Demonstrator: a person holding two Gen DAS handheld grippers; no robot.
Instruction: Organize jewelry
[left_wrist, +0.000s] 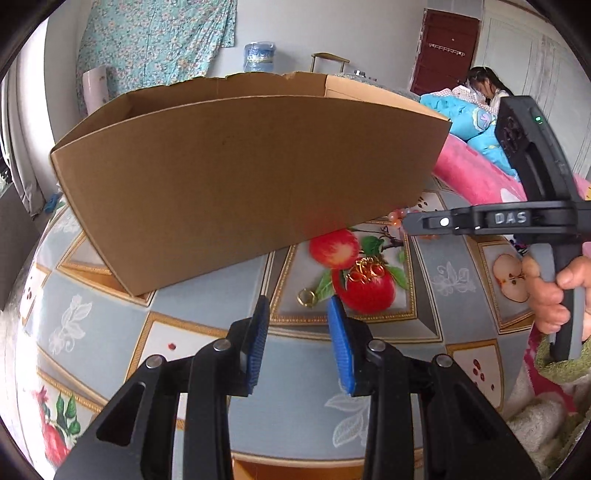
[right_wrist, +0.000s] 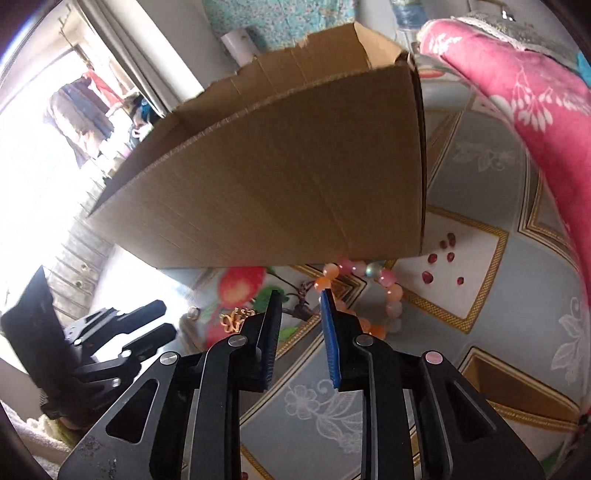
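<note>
Left tool is partly spread, nothing between its blue pads. A gold ring lies on the counter right at the gap between the tips, at my 12 o'clock and very close. Just past it, toward 1 o'clock, sits a gold chain cluster on a printed red apple. I judge the ring to be the left tool's target: it lies flat, no long axis to speak of, so the approach angle matters little, only that the pads straddle it.

Right tool stands at a narrow gap, also empty. A bead bracelet lies on the counter at its 12 to 1 o'clock, its near arc running behind the right-hand pad. The loop spreads wider across than the gap, so I would take it across one strand, not across the whole ring of beads.

The box stands behind all three pieces, open at the top, at 11 o'clock from both tools.

Views differ. The left camera shows the ring and chain sharply, but only a few beads by the box corner, behind the right tool. The right camera shows most of the bracelet loop, while ring and chain appear small at its 10 o'clock, nearer the left tool.
</note>
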